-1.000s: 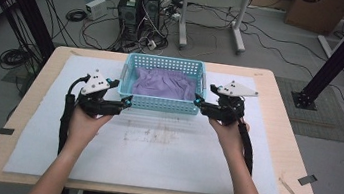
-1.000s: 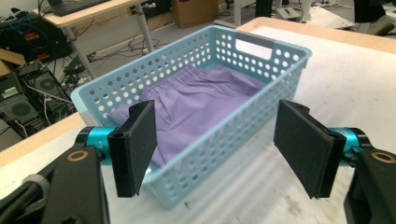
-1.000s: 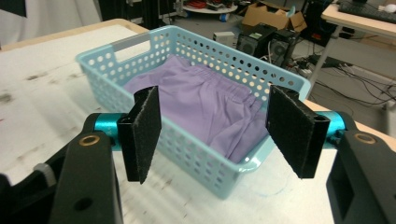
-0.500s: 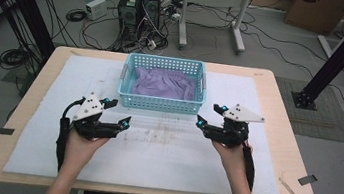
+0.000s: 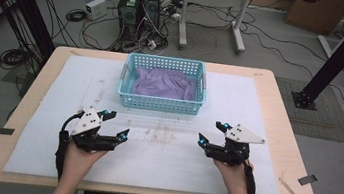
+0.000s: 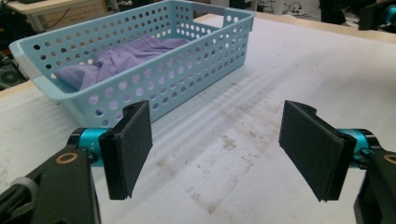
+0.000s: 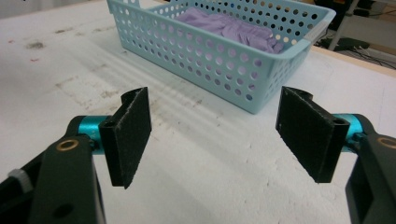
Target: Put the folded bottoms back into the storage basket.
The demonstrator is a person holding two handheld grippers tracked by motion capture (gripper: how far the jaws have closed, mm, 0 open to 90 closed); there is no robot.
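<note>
A light blue perforated basket (image 5: 161, 104) stands at the back middle of the white mat, and a crumpled purple cloth (image 5: 164, 84) lies inside it. My left gripper (image 5: 117, 125) hovers over the mat at the front left, open and empty. Over the front right, my right gripper (image 5: 211, 133) is open too, with nothing between its jaws. In the left gripper view the basket (image 6: 154, 77) and the cloth (image 6: 121, 58) lie ahead to the left, beyond the gripper (image 6: 219, 149). The right gripper view has the basket (image 7: 219, 56) and cloth (image 7: 229, 25) ahead of the gripper (image 7: 215, 142).
The white mat (image 5: 163, 149) covers most of the wooden table (image 5: 285, 142) and carries faint dirt marks near its middle. Behind the table, cables, a computer tower (image 5: 139, 4) and a desk frame stand on the floor. A black post (image 5: 342, 49) rises at the right.
Both grippers have drawn back from the basket's sides toward the front of the table and spread apart, left to the left and right to the right. The basket stays in place.
</note>
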